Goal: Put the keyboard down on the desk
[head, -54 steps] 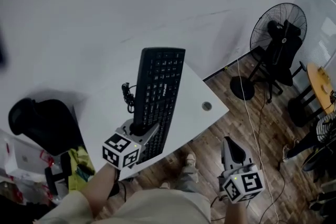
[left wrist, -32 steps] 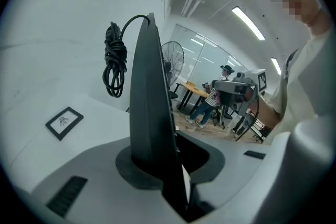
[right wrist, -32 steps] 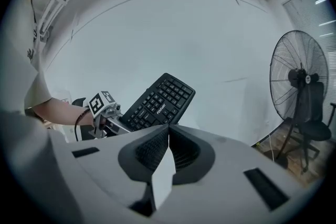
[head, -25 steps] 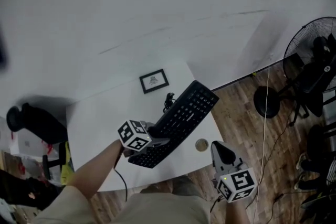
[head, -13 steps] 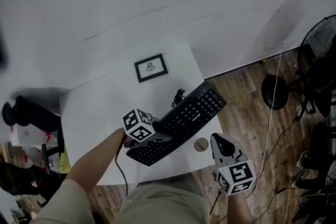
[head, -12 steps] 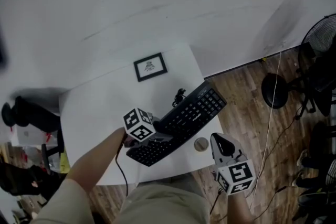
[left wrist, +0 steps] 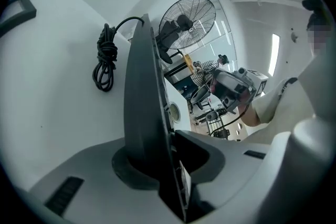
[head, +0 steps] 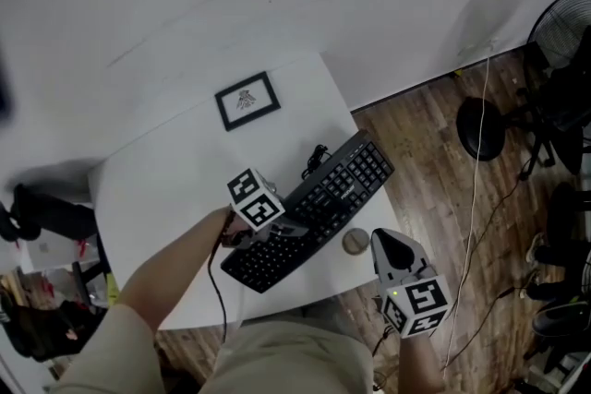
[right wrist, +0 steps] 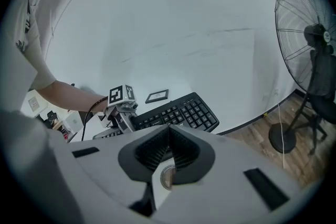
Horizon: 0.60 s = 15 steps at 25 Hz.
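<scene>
Head view: the left gripper [head: 282, 231] grasps the black keyboard [head: 337, 194] toward its nearer end. The keyboard lies slantwise over the white desk [head: 157, 198], close to the front right corner.

Left gripper view: the keyboard's edge is pinched between the jaws.

Right gripper view: the right gripper [right wrist: 169, 136] has its jaws closed together, with nothing in them, apart from the keyboard.

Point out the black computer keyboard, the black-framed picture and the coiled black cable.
black computer keyboard [head: 346, 185], head view, key field
black-framed picture [head: 247, 100], head view, its centre
coiled black cable [left wrist: 107, 51], left gripper view, the bundle
</scene>
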Each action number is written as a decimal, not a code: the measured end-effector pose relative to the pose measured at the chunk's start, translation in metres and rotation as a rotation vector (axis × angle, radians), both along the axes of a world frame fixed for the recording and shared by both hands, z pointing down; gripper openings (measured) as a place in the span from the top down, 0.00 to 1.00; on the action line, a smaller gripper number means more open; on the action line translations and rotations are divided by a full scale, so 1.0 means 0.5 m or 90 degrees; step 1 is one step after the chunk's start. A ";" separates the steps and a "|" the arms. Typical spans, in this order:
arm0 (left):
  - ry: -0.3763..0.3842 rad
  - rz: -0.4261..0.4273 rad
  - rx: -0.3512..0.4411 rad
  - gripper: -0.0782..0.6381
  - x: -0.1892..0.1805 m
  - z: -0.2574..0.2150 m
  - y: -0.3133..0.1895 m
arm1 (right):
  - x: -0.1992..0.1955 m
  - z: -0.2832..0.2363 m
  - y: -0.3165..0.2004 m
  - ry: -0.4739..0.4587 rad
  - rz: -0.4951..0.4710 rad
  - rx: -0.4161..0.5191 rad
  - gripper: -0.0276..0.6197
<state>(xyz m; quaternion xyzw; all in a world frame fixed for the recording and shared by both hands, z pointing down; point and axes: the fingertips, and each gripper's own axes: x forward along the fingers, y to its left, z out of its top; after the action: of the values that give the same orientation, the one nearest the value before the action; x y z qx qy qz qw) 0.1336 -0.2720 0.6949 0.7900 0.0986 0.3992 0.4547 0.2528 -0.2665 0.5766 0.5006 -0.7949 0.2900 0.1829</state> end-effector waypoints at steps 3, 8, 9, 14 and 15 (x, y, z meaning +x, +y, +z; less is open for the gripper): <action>-0.007 0.019 0.007 0.74 0.005 0.010 0.006 | 0.001 0.013 0.009 -0.005 0.014 -0.008 0.92; -0.045 0.052 0.084 0.60 0.007 0.035 -0.007 | 0.003 0.028 0.025 -0.011 0.031 -0.013 0.92; -0.044 0.059 0.104 0.57 0.007 0.037 -0.009 | 0.003 0.031 0.027 -0.012 0.034 -0.014 0.92; -0.052 0.076 0.190 0.50 0.008 0.042 -0.020 | 0.003 0.048 0.029 -0.014 0.040 -0.026 0.92; -0.059 0.073 0.211 0.48 0.007 0.043 -0.023 | 0.004 0.051 0.031 -0.015 0.040 -0.028 0.92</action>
<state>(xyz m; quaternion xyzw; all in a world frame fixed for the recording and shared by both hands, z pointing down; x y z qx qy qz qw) 0.1369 -0.2835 0.7166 0.8280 0.0553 0.4709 0.2992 0.2547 -0.2510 0.6022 0.5178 -0.7742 0.3189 0.1755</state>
